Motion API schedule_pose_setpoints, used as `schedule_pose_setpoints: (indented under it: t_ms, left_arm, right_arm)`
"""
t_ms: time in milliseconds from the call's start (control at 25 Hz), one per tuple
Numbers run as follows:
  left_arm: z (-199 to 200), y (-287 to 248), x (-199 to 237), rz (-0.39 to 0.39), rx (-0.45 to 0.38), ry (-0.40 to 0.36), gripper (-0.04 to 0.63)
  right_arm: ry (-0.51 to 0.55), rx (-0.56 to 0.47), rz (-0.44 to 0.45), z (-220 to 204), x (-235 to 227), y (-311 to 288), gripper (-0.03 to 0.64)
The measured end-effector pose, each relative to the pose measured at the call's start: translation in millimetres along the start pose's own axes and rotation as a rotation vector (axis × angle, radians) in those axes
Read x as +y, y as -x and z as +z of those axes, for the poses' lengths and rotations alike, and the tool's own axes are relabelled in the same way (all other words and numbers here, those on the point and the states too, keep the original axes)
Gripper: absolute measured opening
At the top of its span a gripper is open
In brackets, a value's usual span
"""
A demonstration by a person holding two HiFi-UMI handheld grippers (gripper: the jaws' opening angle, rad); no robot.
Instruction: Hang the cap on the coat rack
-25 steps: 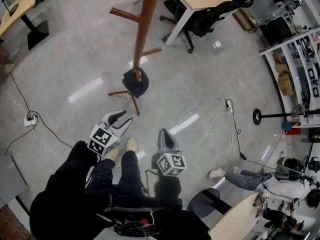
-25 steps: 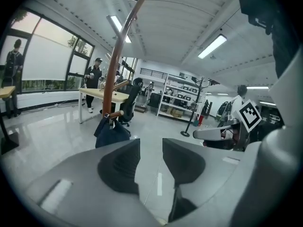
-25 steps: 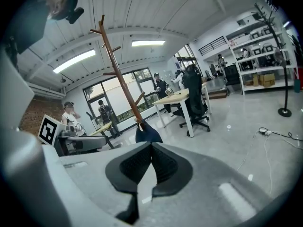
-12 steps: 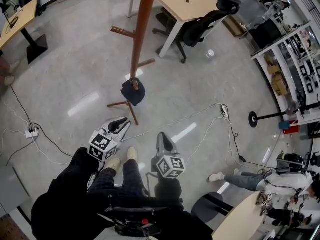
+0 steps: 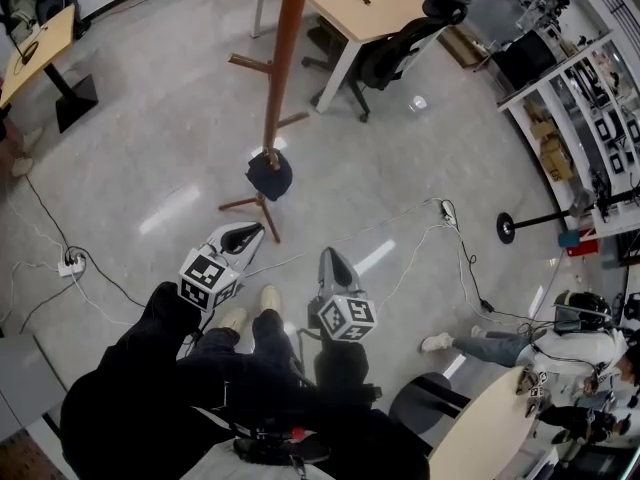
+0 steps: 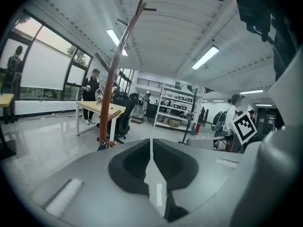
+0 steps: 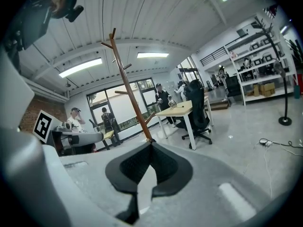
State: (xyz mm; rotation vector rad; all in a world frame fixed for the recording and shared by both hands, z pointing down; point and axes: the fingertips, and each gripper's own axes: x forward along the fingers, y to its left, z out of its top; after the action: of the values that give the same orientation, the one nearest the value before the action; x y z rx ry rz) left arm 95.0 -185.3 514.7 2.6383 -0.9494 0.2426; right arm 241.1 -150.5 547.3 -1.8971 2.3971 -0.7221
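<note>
Head view shows the dark cap (image 5: 270,173) hanging low on the pole of the brown coat rack (image 5: 284,58), at about twelve o'clock from the left gripper (image 5: 243,234) and well apart from it; that gripper's jaws are closing with nothing between them; the right gripper (image 5: 329,260), at its three o'clock, has its jaws together and empty.

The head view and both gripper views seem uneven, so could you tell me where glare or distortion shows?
Head view: white glare streaks on the glossy floor; the coat rack leans from wide-angle stretch. Left gripper view: dark rounded corners, ceiling light blown white. Right gripper view: the same dark corners, and a bright strip light.
</note>
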Motion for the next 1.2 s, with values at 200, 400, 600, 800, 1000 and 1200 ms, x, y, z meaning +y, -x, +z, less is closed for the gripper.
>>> schedule_pose_setpoints:
  t_ms: [200,400,600,800,1000,1200]
  left_arm:
    - [14.7,6.6,-12.4,-0.012,-0.013,-0.009,0.018]
    - [28.4,14.7,-21.9,-0.025,-0.023,-0.020,0.007]
    - [41.1,20.4,-24.2,-0.027,-0.044,-0.014,0.005]
    - [57.0,26.0,-22.6,-0.025,-0.079,-0.018,0.003]
    - [63.5,32.9,-20.9,-0.020,-0.084,-0.041,0.003]
    - [81.4,37.4,-20.6,-0.016,-0.121,-0.064,0.003]
  right_arm:
    - [0.009,-0.016,-0.008,14.0,3.6,12.9,0.003]
    - [0.009,-0.032,-0.017,24.5,7.7,23.3,0.003]
    - [0.025,-0.060,-0.011,37.4,15.5,29.8,0.003]
    - [0.048,-0.094,-0.008,52.3,22.3,35.9,0.003]
    - [0.074,-0.115,-0.007,58.6,29.0,45.6,0.003]
    - [0.093,-0.144,-0.001,72.4,33.2,47.8,0.003]
